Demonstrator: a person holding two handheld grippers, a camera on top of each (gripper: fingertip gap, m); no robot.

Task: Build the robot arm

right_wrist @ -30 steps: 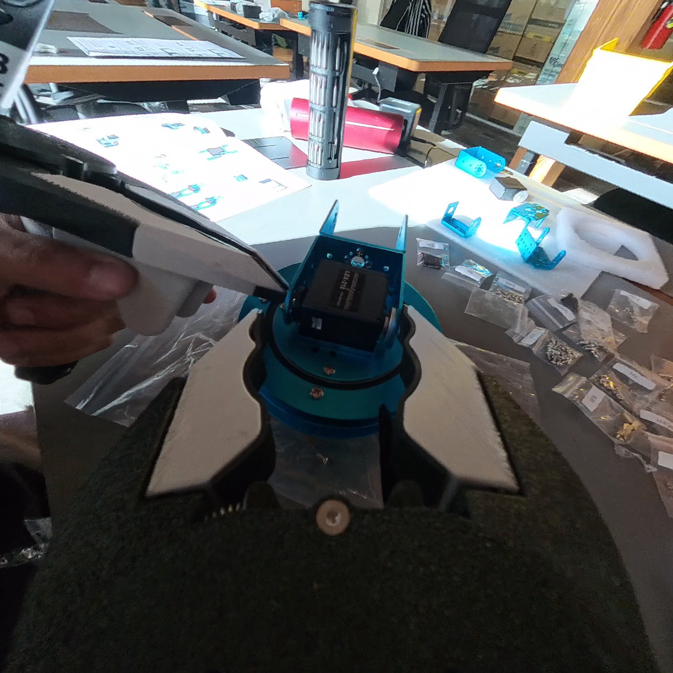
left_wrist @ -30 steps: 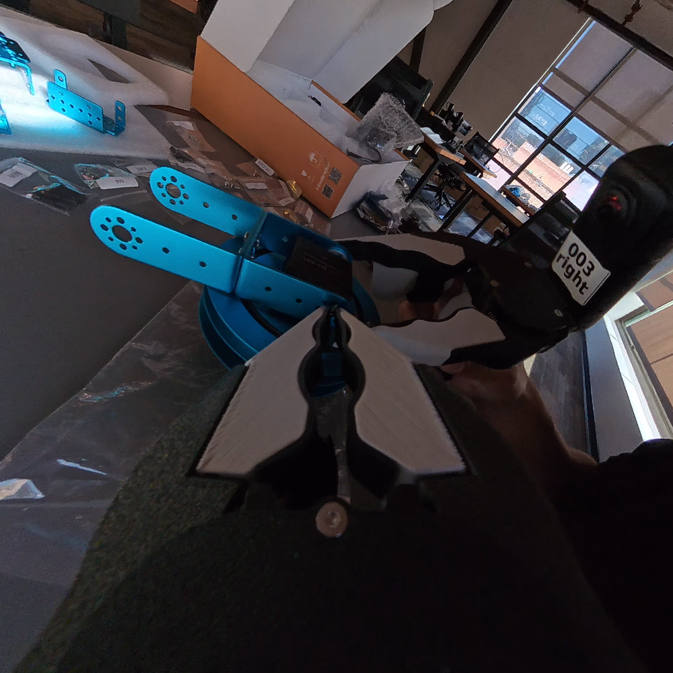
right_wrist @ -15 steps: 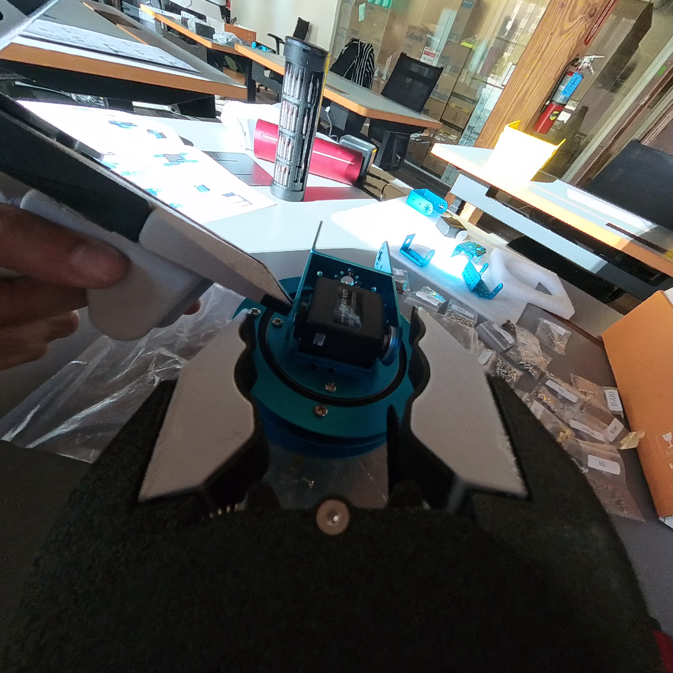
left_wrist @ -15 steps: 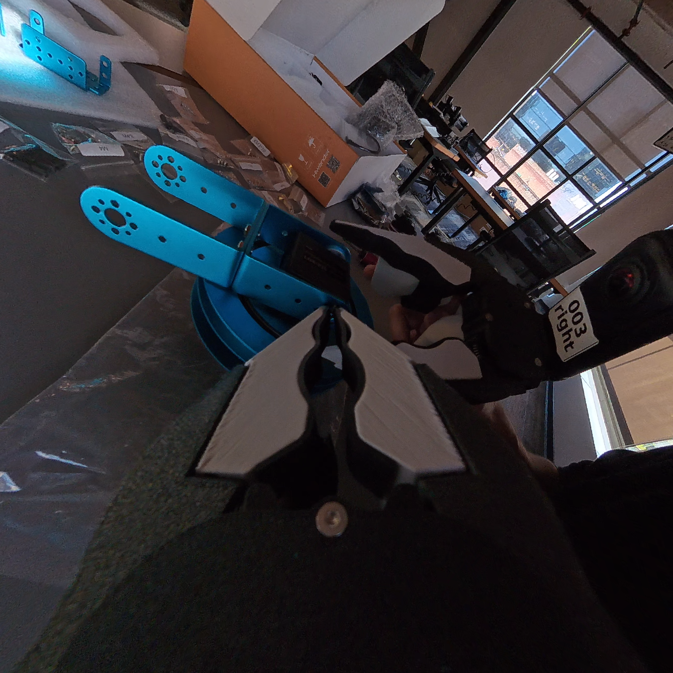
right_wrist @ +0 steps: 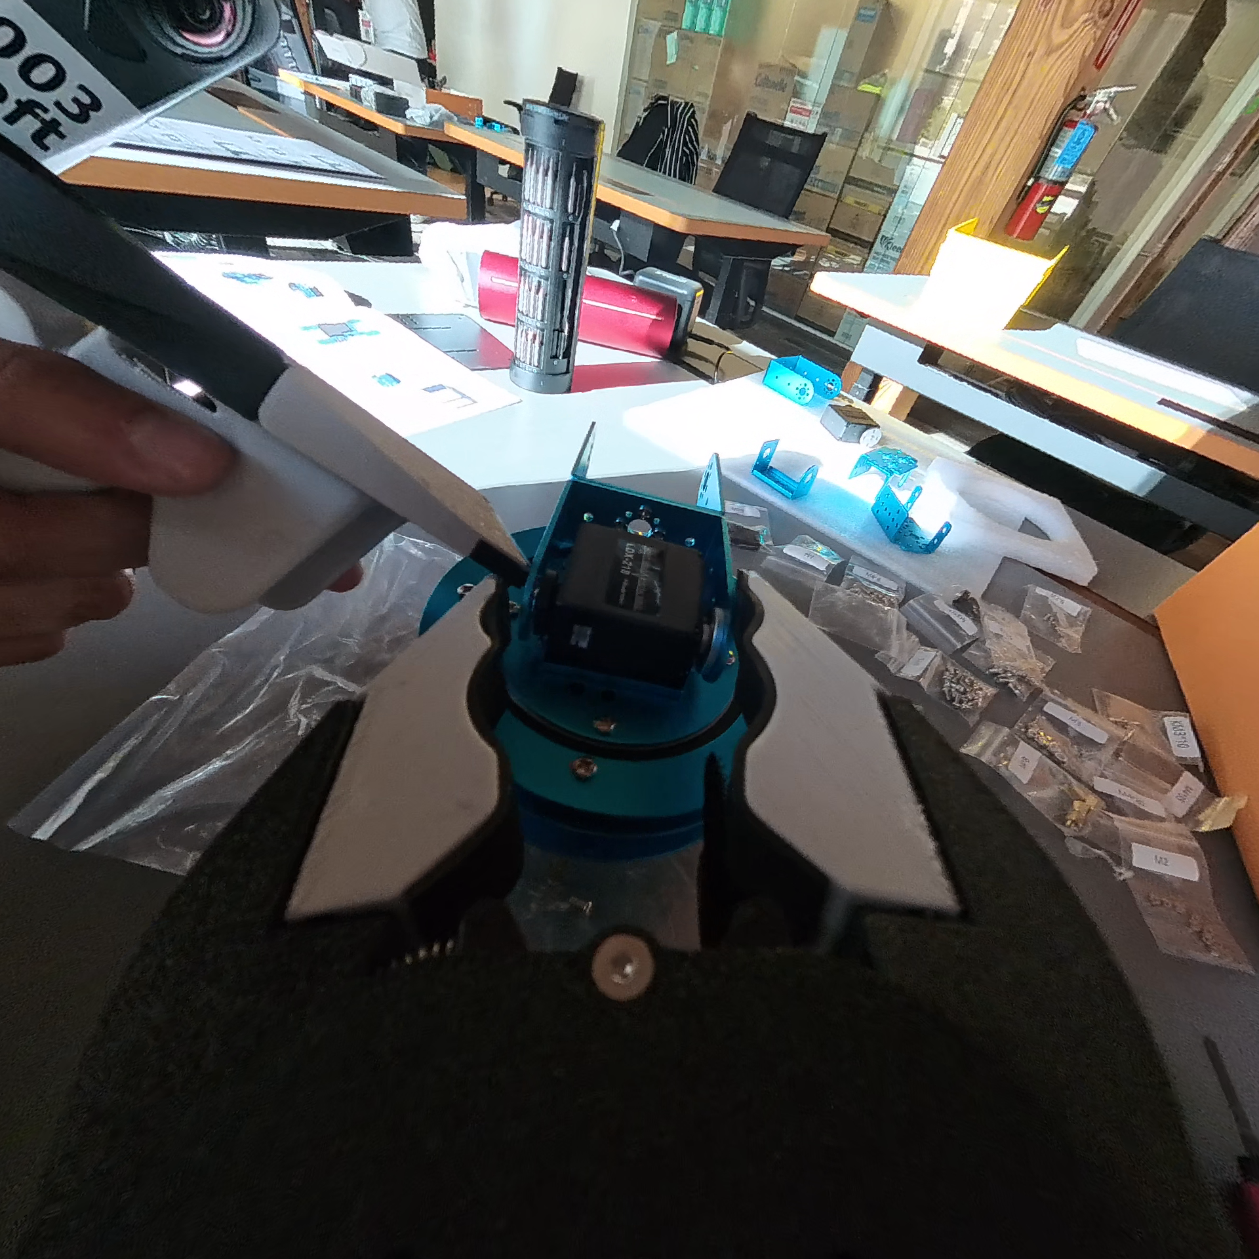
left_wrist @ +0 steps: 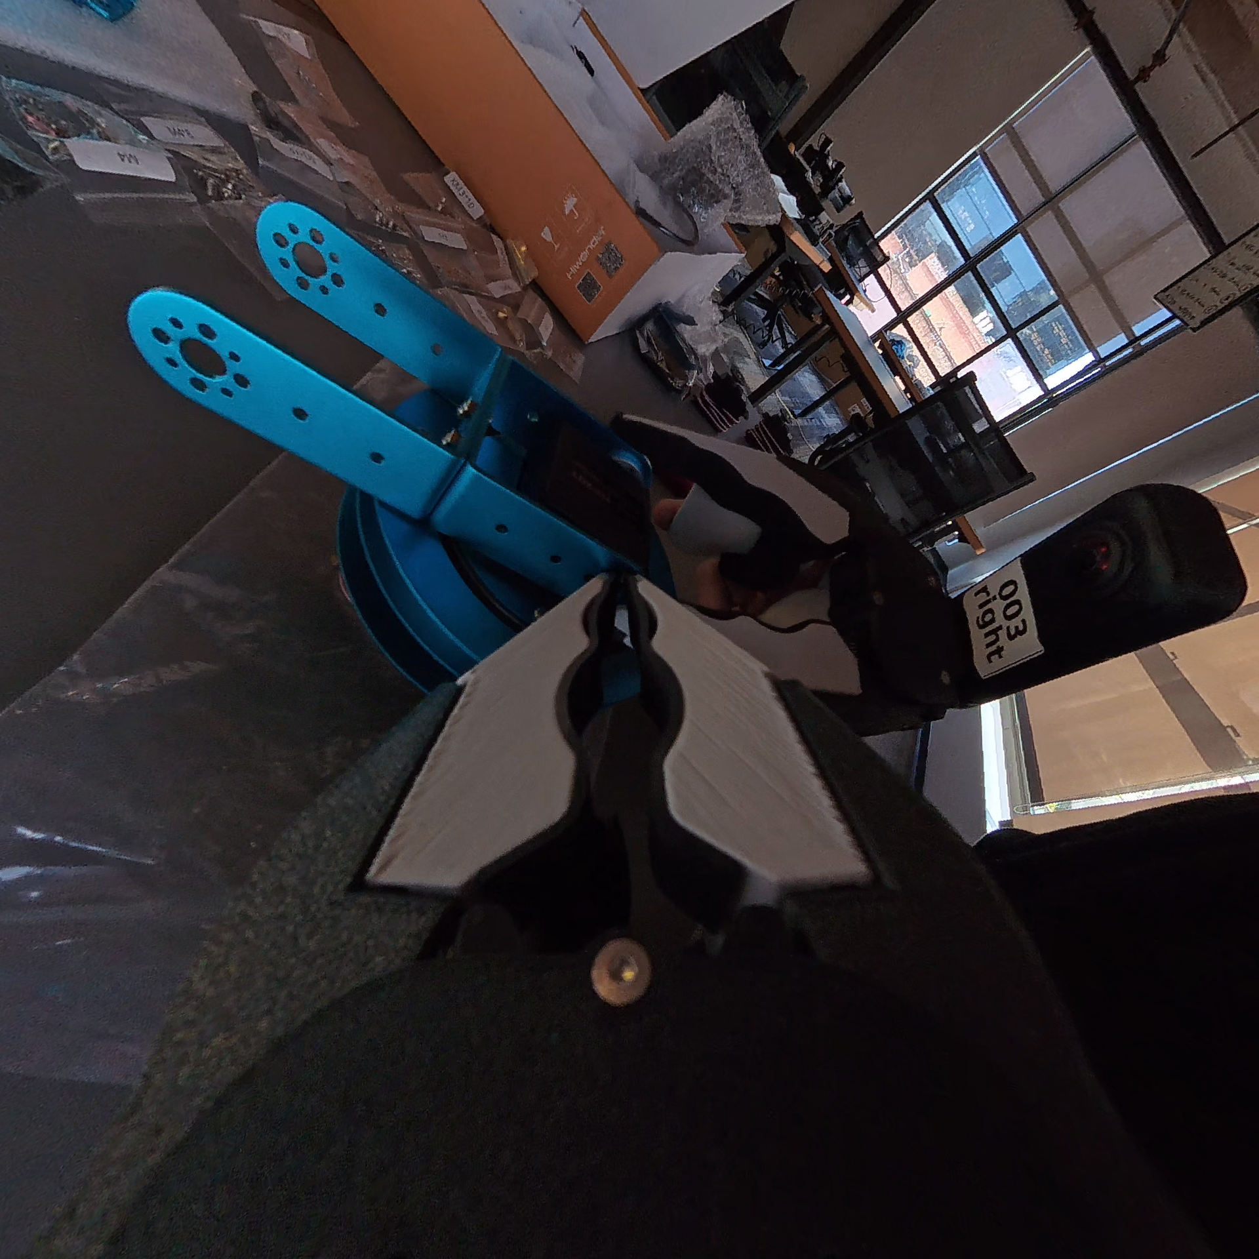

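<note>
Right wrist view: my tongs straddle the blue turntable base while the other pair pinches its edge.

My right tongs [right_wrist: 616, 688] stand apart, one finger on each side of the blue round base [right_wrist: 613, 783] with its bracket [right_wrist: 640, 504] and black servo [right_wrist: 627, 599], bracketing it without a visible clamp. My left tongs [left_wrist: 616, 599] are drawn together at the base's near rim, seemingly pinched on it to steady it; what sits between the tips is hidden. The assembly rests on clear plastic sheet [right_wrist: 204, 715] on the grey surface [right_wrist: 1124, 613], small screw bags [right_wrist: 1008, 674] to the right, an orange box [left_wrist: 490, 136] far behind.
</note>
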